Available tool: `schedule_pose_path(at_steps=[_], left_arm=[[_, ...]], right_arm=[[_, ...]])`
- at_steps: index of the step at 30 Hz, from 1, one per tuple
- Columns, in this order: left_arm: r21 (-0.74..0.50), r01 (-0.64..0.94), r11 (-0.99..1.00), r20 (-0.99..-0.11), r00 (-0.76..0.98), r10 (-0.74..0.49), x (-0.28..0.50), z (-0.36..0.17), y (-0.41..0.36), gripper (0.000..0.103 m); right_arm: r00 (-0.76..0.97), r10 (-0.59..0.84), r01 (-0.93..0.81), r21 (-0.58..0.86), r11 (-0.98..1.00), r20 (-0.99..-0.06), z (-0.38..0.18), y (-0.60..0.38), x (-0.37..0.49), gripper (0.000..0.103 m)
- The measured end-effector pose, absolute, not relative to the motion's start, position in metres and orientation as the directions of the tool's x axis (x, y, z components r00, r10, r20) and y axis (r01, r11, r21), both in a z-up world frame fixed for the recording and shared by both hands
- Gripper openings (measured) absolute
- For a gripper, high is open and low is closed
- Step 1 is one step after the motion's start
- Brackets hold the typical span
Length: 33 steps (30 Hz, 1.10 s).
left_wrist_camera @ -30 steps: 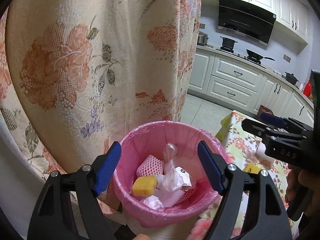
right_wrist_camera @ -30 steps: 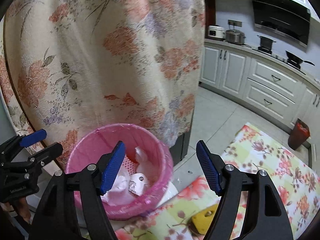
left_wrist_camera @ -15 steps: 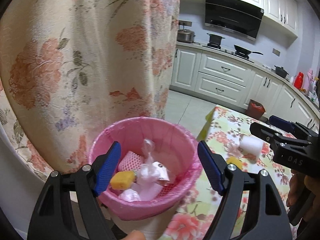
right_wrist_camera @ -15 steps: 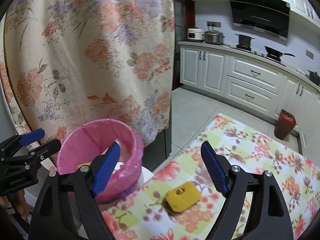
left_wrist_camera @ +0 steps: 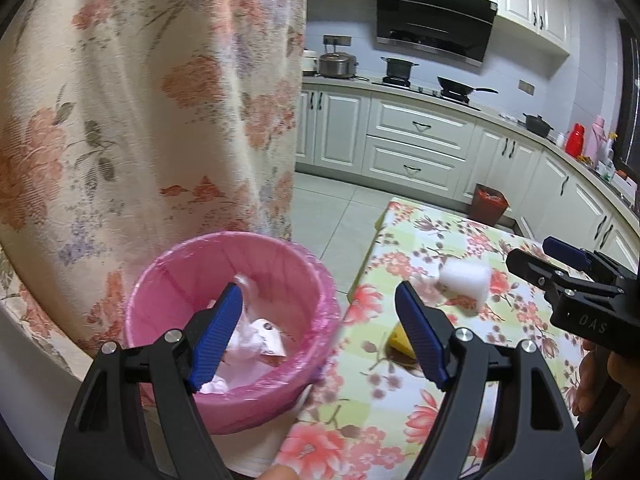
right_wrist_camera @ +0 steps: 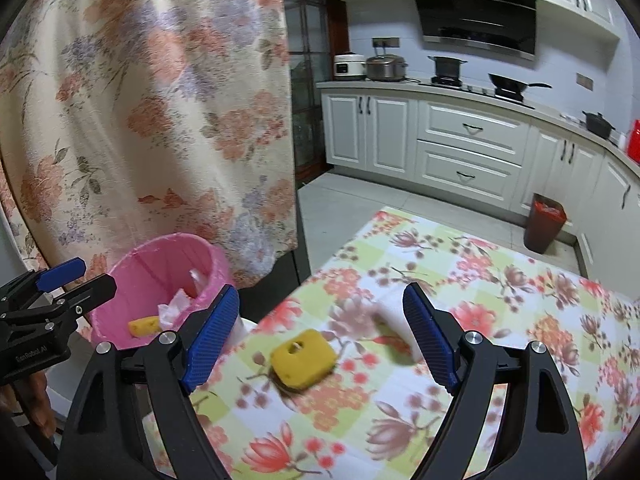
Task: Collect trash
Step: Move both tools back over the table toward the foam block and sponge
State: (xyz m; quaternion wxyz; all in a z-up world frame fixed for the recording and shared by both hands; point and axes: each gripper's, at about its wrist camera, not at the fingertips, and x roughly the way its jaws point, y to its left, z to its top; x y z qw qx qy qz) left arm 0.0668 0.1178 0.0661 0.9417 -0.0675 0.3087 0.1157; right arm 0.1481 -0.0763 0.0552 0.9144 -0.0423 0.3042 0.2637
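Left tool [left_wrist_camera: 320, 332]: jaws wide apart, holding nothing; it hangs over the gap between the bin and the tabletop edge.
Right tool [right_wrist_camera: 320, 340]: jaws wide apart, empty; the yellow sponge lies on the cloth between its two blue pads [right_wrist_camera: 430, 342], untouched.
Yellow sponge [right_wrist_camera: 303, 358]: flat on the floral tabletop [right_wrist_camera: 520, 320] near its left edge, a small hole in its top face; in the left wrist view it is half hidden behind the left tool's right finger.
White foam block [left_wrist_camera: 464, 280]: on the tabletop beyond the sponge, blurred; in the right wrist view it sits partly behind the right tool's right pad.
Pink bin [left_wrist_camera: 224, 272]: lined with a pink bag, just beside the tabletop's left edge; inside are white crumpled plastic [left_wrist_camera: 256, 340] and a second yellow piece [right_wrist_camera: 145, 326].
Floral curtain [left_wrist_camera: 140, 100]: hangs right behind the bin and fills the left of both views.
Kitchen behind: white cabinets [right_wrist_camera: 460, 140], a black range hood [right_wrist_camera: 476, 12], pots on the stove, and a dark red bin [right_wrist_camera: 545, 228] on the floor.
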Motion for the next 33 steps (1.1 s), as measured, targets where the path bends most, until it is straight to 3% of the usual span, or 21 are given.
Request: schedule_pose_path(at_steps=[33], left_arm=[[-0.053, -0.143, 0.988, -0.671, 0.738, 0.071, 0.12, 0.02, 0.057, 0.076]], right_arm=[[0.672, 0.357, -0.395, 0.094, 0.914, -0.648, 0.007, -0.152, 0.179, 0.08]])
